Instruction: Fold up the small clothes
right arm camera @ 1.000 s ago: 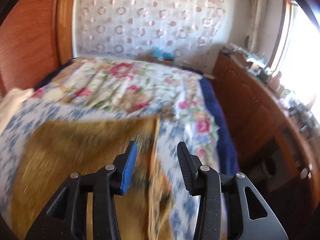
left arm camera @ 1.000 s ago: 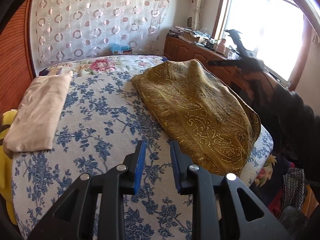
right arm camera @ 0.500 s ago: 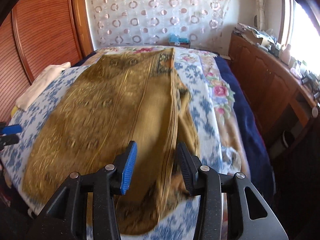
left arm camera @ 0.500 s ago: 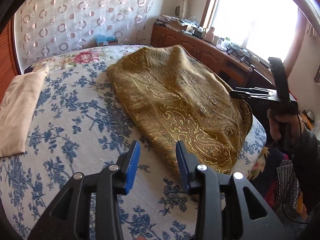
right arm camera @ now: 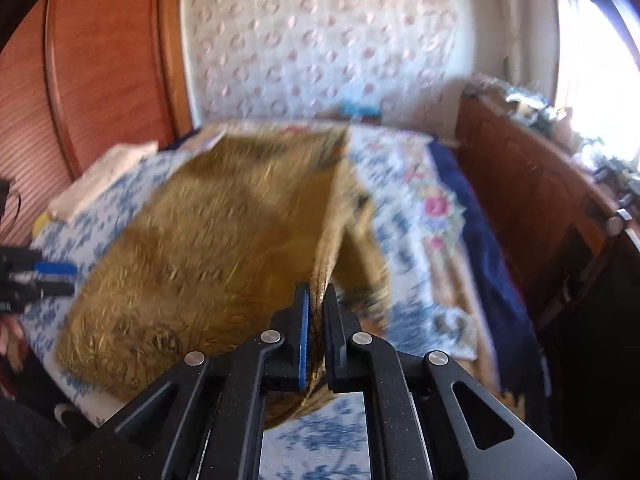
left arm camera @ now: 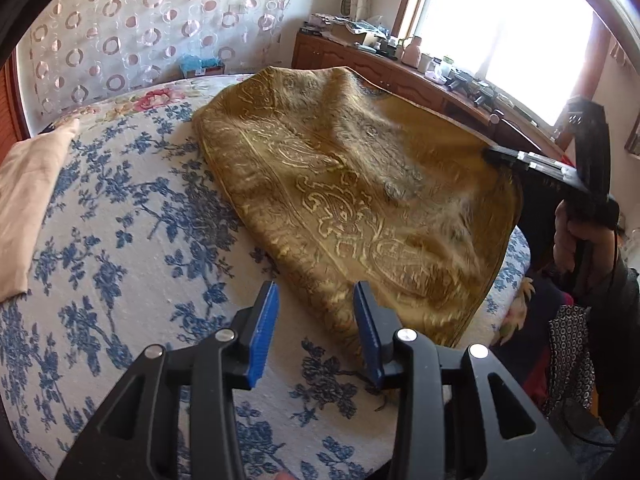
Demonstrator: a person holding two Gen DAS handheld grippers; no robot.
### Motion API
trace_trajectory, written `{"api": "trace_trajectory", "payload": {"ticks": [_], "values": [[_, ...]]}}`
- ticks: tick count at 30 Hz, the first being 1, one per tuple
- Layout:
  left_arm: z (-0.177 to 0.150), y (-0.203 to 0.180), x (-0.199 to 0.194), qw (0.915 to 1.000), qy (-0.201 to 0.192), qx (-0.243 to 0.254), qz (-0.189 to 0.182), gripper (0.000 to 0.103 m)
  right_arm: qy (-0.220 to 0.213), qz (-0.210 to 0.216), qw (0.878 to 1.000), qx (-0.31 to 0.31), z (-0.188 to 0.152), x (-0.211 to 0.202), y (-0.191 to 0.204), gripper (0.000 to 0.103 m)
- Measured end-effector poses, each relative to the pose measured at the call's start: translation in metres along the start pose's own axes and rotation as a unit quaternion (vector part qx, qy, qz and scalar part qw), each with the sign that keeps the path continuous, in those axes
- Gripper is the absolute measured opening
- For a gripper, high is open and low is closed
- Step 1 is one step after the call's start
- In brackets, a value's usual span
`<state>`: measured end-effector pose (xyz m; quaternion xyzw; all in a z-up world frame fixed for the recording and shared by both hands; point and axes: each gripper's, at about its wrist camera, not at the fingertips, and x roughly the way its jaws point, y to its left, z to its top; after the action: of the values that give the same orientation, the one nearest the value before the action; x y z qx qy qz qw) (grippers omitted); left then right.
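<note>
The gold cloth point(right arm camera: 192, 264)'s raised edge is pinched by the right gripper point(right arm camera: 316, 300); the left gripper point(left arm camera: 316, 312) is held spread over its near edge, bare bedspread point(left arm camera: 120, 240) beside.

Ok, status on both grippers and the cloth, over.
Right gripper just closed, pinching gold cloth edge. Left gripper open, jaws just widening, at near hem, not gripping. Cream cloth clear.

Daylight blows out the wood-framed window point(left arm camera: 508, 36); the right wrist view smears with motion blur, fisheye edges vignetted black.

The cloth point(left arm camera: 352, 200) lies on the bed point(left arm camera: 120, 240); a folded cloth point(left arm camera: 24, 200) lies well left, seemingly near the bed's edge.
</note>
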<state>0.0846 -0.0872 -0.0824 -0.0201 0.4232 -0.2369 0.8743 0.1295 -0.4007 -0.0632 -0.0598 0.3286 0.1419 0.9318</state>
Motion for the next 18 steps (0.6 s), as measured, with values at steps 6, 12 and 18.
{"api": "trace_trajectory", "payload": {"ticks": [6, 12, 18], "values": [[-0.002, -0.008, 0.004, 0.9996, 0.009, -0.004, -0.027, 0.037, 0.027, -0.024, 0.999, 0.019, -0.007, 0.006, -0.023, 0.003], [-0.006, -0.014, 0.012, 0.9992, 0.021, -0.003, -0.034, 0.038, 0.041, -0.024, 0.998, 0.031, -0.020, 0.018, -0.023, 0.003], [-0.010, -0.014, 0.020, 0.9988, 0.035, -0.011, -0.031, 0.038, 0.036, -0.017, 0.998, 0.040, -0.022, 0.018, -0.023, 0.004]]}}
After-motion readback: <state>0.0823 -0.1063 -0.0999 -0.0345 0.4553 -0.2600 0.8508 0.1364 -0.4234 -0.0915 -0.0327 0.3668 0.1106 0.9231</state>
